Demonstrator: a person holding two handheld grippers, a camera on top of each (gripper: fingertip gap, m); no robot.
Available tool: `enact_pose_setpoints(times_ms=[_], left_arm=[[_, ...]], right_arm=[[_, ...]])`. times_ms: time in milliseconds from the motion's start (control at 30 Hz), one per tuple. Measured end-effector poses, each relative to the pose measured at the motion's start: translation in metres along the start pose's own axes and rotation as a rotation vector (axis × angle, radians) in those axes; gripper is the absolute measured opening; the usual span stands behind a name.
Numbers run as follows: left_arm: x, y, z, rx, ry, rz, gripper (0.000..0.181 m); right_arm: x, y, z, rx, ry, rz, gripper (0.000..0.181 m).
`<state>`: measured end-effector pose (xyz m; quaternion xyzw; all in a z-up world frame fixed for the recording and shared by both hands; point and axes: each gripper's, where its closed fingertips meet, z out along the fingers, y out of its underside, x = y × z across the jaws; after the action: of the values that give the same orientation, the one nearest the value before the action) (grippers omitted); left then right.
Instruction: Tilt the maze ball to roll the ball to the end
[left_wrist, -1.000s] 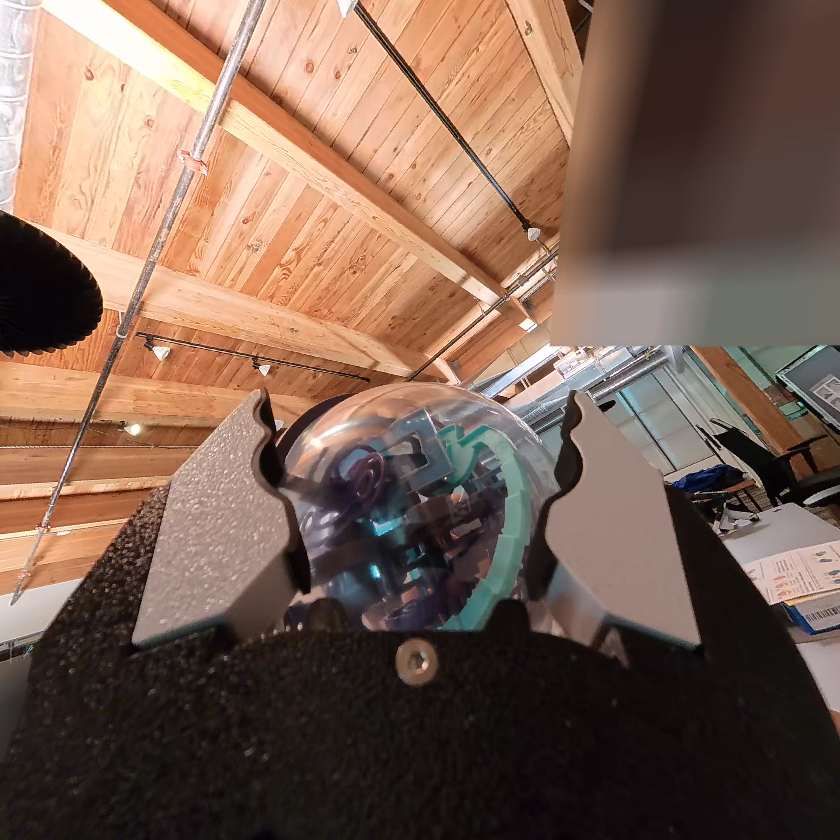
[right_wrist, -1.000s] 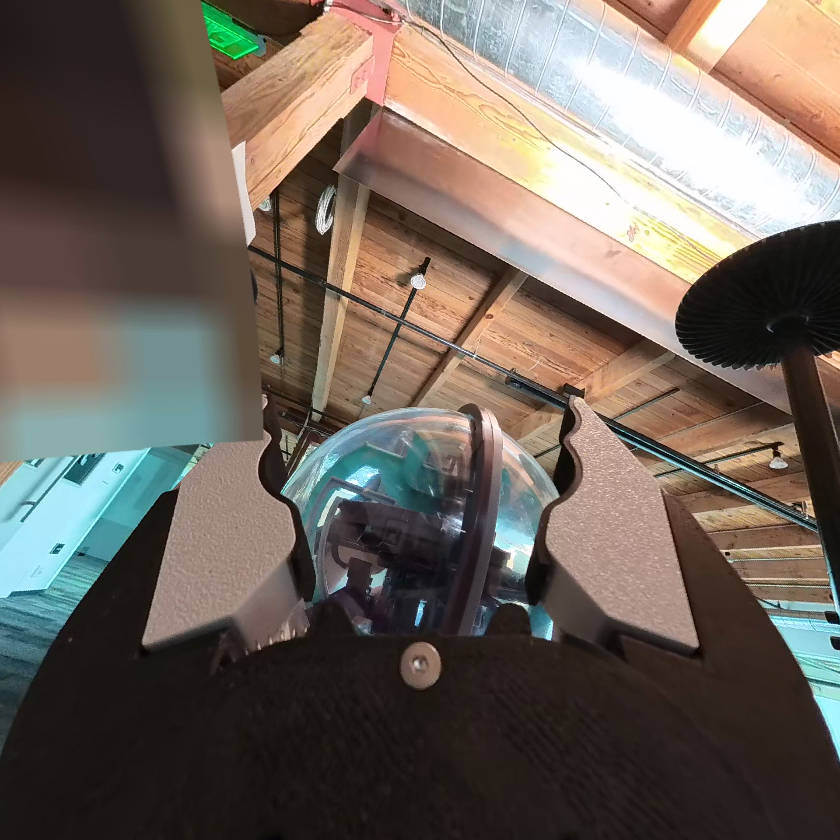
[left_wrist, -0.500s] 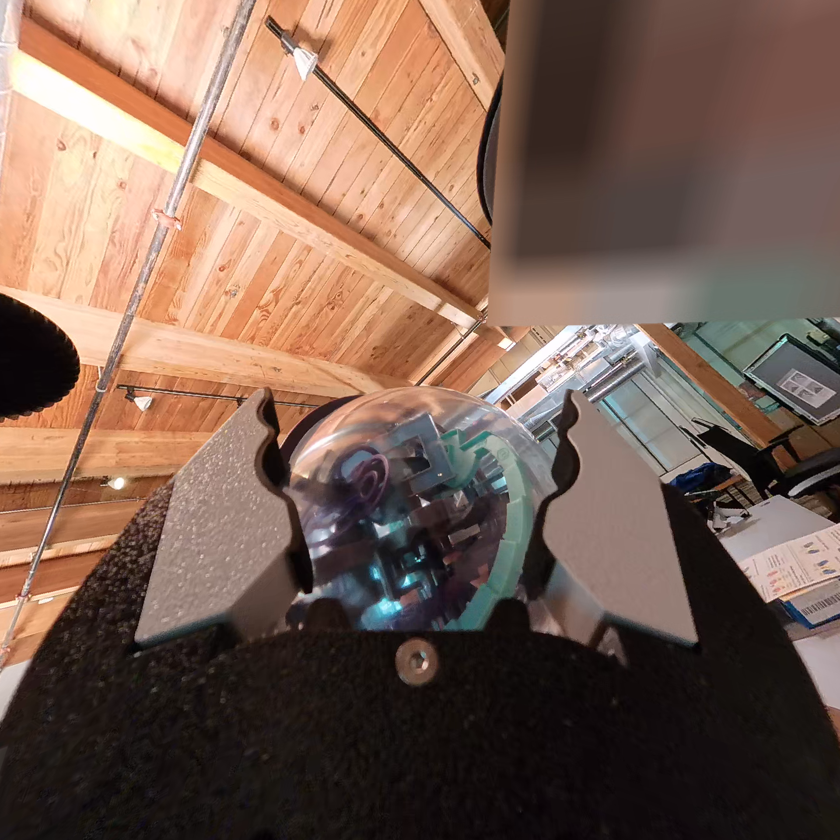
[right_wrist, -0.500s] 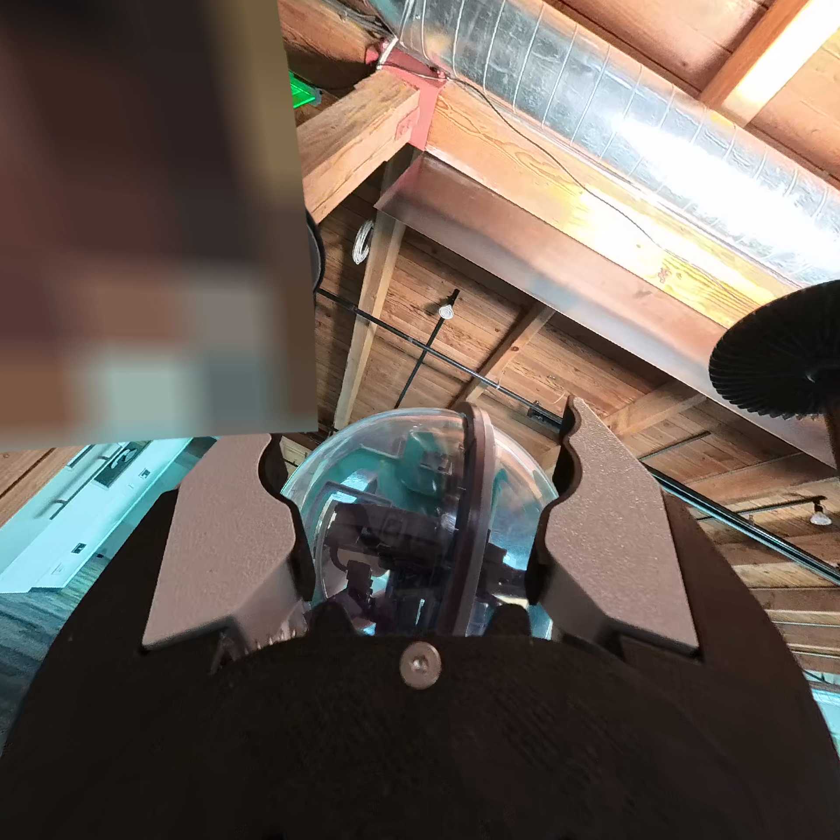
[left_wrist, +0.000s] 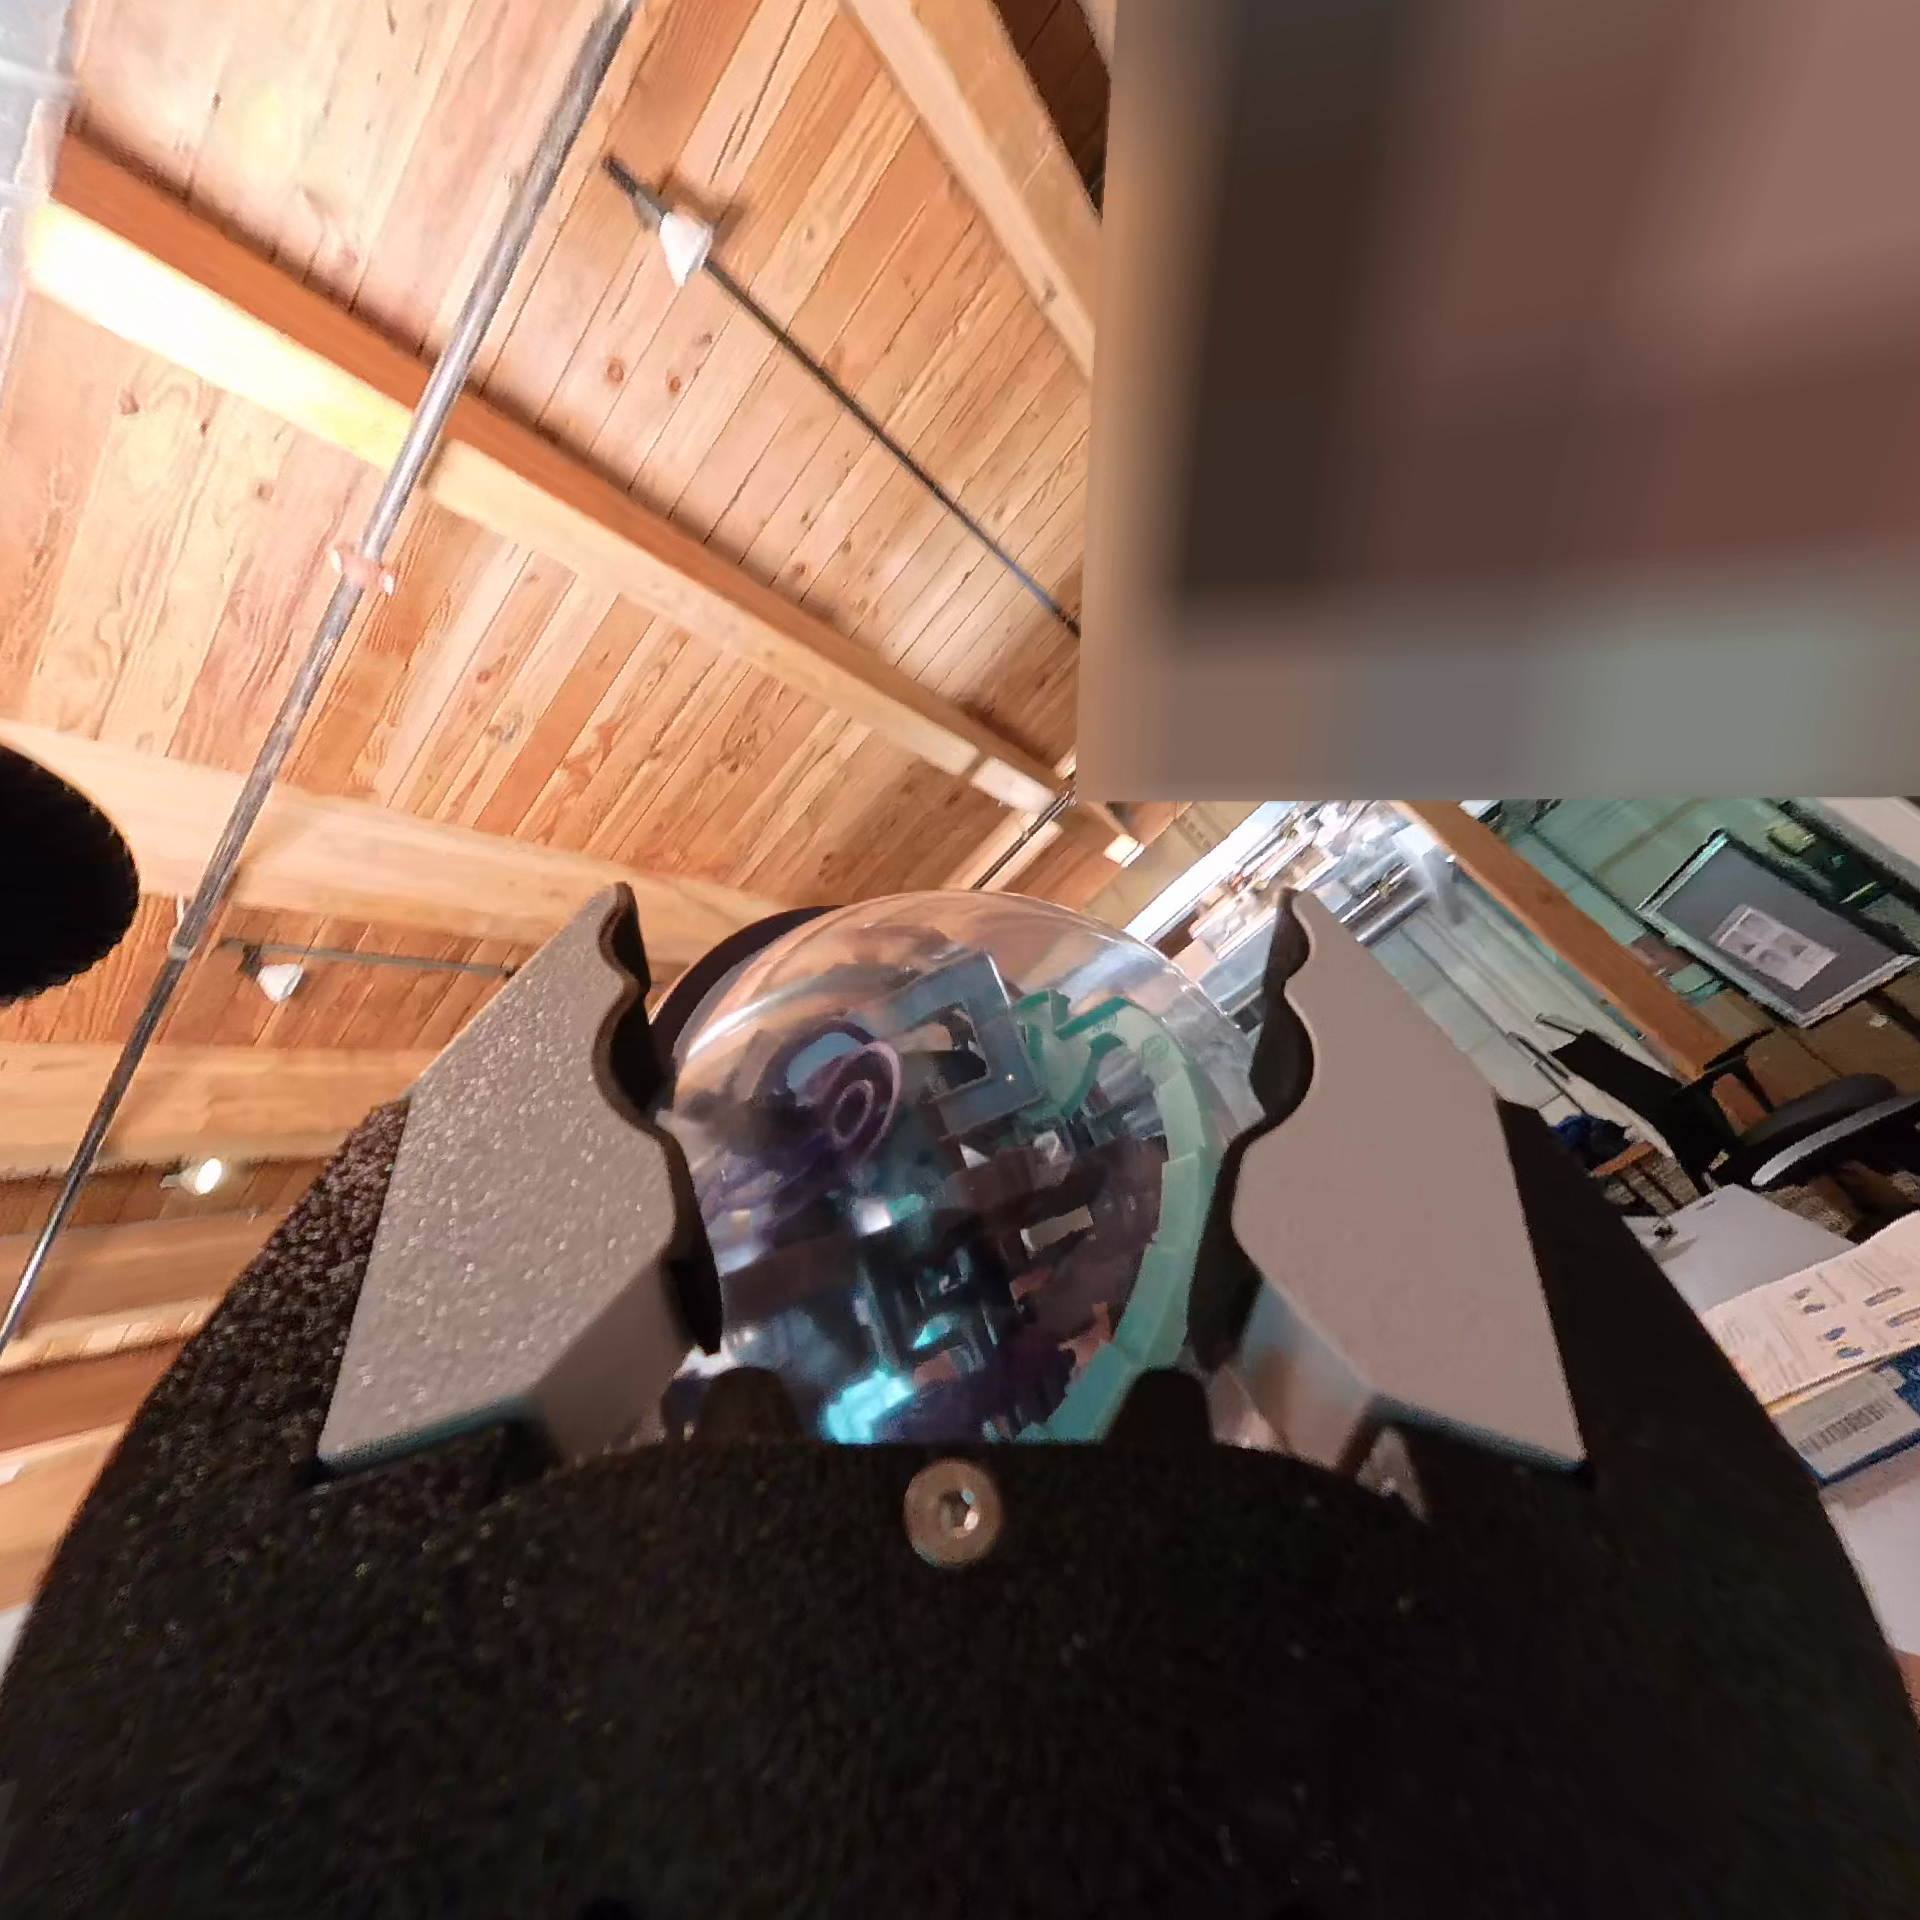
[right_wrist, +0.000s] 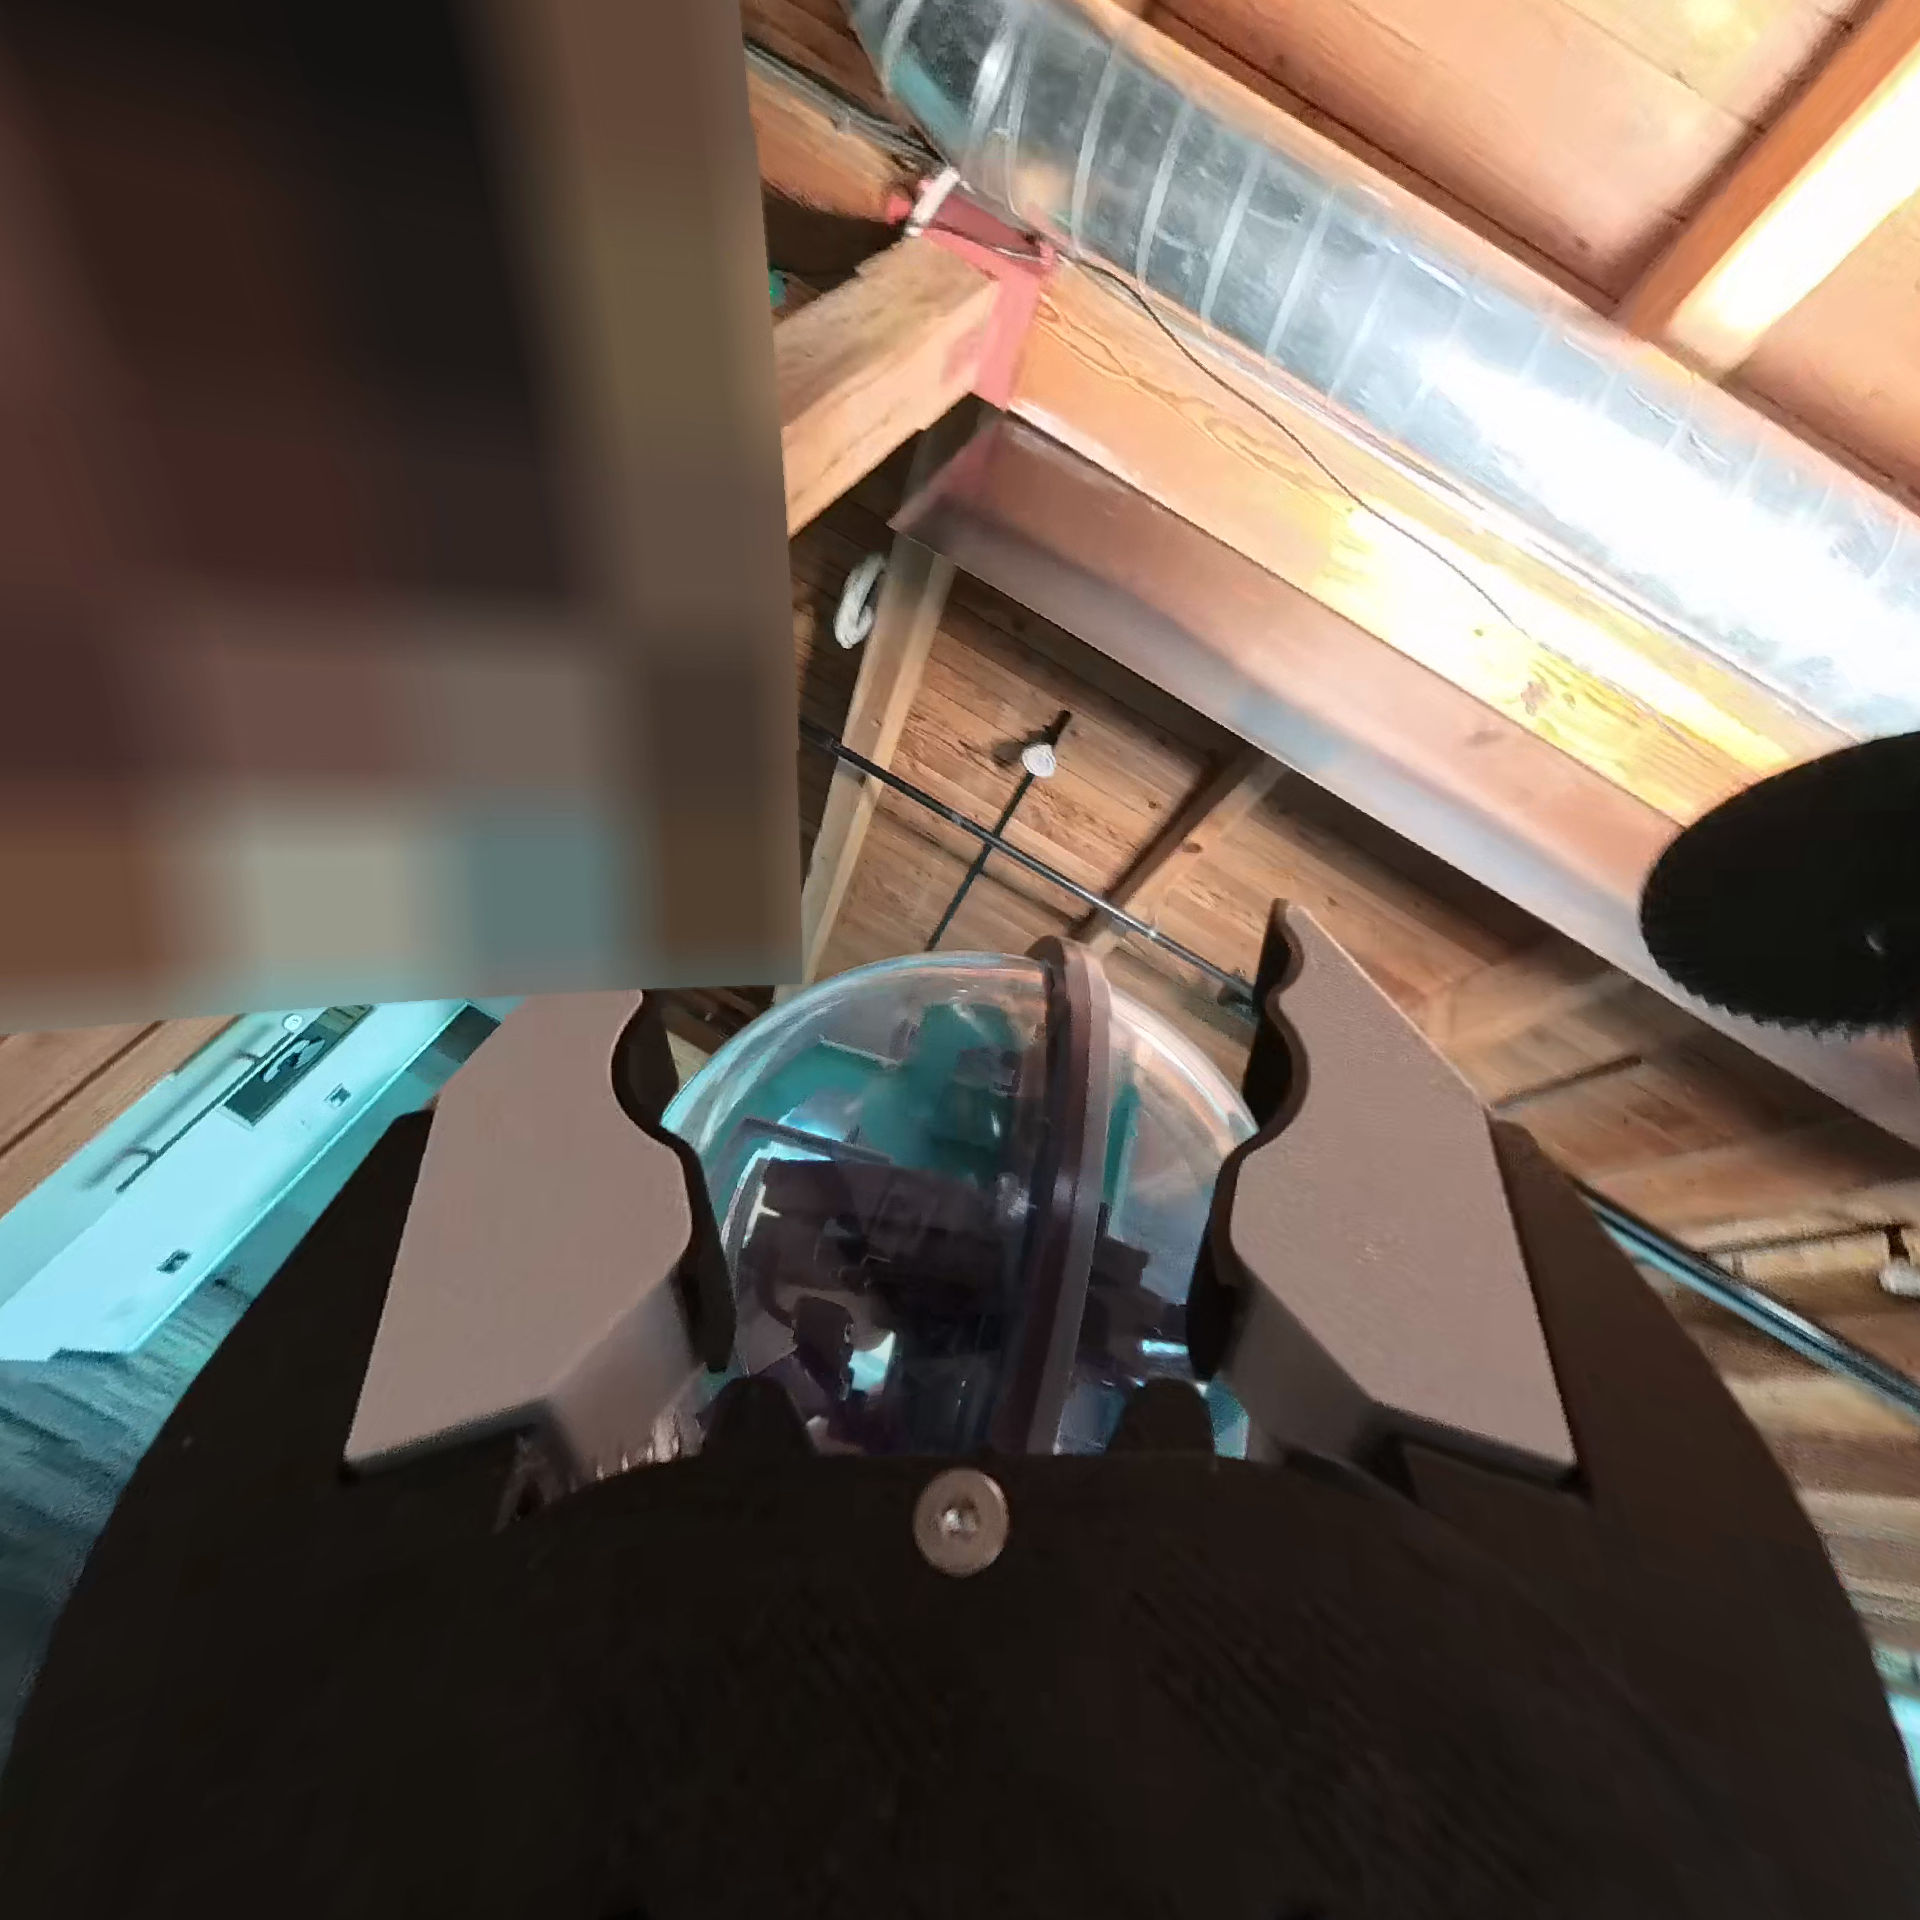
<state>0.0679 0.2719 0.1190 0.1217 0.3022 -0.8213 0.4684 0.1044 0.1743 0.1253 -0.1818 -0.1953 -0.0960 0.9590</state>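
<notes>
The maze ball (left_wrist: 935, 1174) is a clear sphere with teal, purple and dark tracks inside. It is held up in the air, with the wooden ceiling behind it. My left gripper (left_wrist: 951, 1049) is shut on it, one grey finger (left_wrist: 520, 1195) pressing each side. The ball also shows in the right wrist view (right_wrist: 956, 1216), with a dark rim band running over it. My right gripper (right_wrist: 956, 1070) is shut on it the same way. I cannot make out the small ball inside.
Overhead are wooden beams (left_wrist: 582, 530), a metal pipe (left_wrist: 343, 582) and a silver duct (right_wrist: 1455, 343). A black round disc (right_wrist: 1808, 883) hangs at the right. A table with papers (left_wrist: 1829, 1320) and office chairs (left_wrist: 1787, 1122) lie at the right of the left wrist view.
Both views have swung across the ceiling, so both grippers have tilted with the ball held between them. The grip on the ball is unchanged.
</notes>
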Motion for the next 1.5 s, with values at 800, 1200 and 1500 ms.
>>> enact_pose_setpoints(times_ms=[800, 1200, 1500], left_arm=[[-0.002, 0.012, -0.006, -0.023, 0.006, 0.029, 0.114], [-0.004, 0.018, -0.006, -0.047, -0.006, 0.041, 0.115], [0.008, 0.017, -0.002, -0.064, 0.03, 0.126, 0.117]], right_arm=[[0.008, 0.014, -0.004, -0.037, 0.02, 0.026, 0.123], [0.015, 0.018, -0.008, -0.038, 0.041, 0.052, 0.125], [0.002, 0.027, -0.004, -0.105, -0.017, -0.018, 0.138]])
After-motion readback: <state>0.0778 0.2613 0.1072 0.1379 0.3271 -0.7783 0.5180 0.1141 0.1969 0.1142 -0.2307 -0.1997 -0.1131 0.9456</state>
